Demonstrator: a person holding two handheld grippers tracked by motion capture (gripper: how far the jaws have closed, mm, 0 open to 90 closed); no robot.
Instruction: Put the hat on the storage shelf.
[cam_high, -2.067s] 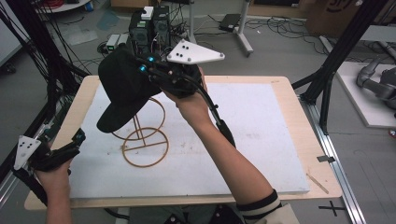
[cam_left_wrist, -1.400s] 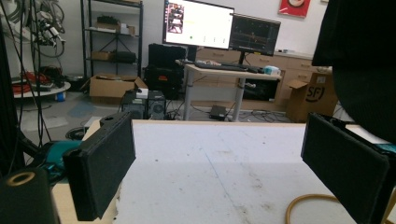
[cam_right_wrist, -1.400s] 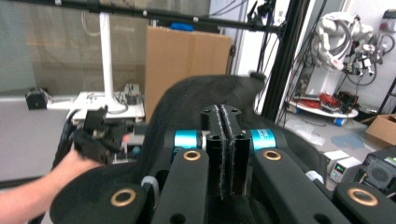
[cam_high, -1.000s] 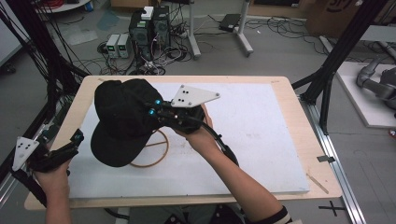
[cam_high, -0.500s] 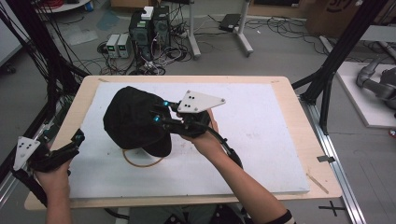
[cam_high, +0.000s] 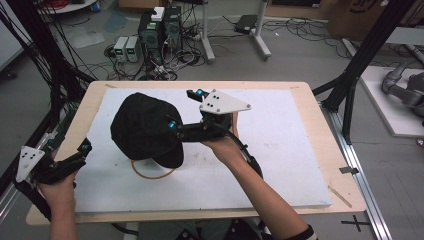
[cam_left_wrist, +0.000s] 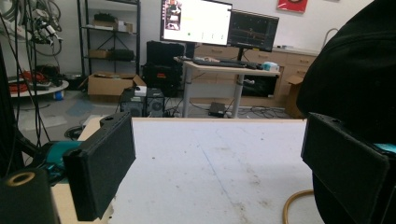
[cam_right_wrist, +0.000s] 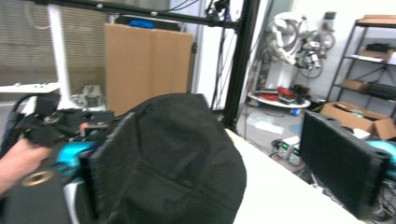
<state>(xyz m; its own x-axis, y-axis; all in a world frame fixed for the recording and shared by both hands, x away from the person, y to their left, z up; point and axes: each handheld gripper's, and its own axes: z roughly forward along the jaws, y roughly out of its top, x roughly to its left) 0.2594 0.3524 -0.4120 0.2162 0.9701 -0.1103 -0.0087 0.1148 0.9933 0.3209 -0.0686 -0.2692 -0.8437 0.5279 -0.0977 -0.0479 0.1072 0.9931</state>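
Note:
A black cap sits on top of a tan wire stand, of which the base ring shows under the cap. My right gripper is at the cap's right side; its jaws have just been opening and stand wide apart. In the right gripper view the cap lies between the jaws, close to the left pad, and the right pad is off it. My left gripper hovers open over the table's front left corner with nothing between its jaws. The left gripper view has the cap at its right edge.
The stand is on a white board on a wooden table. Black frame posts rise by the table's left and right sides. Computers and cables lie on the floor beyond the far edge.
The right gripper has brought the cap down from high and tilted to sitting over the wire stand, hiding its upper loops, and its jaws have parted. The left gripper stays put.

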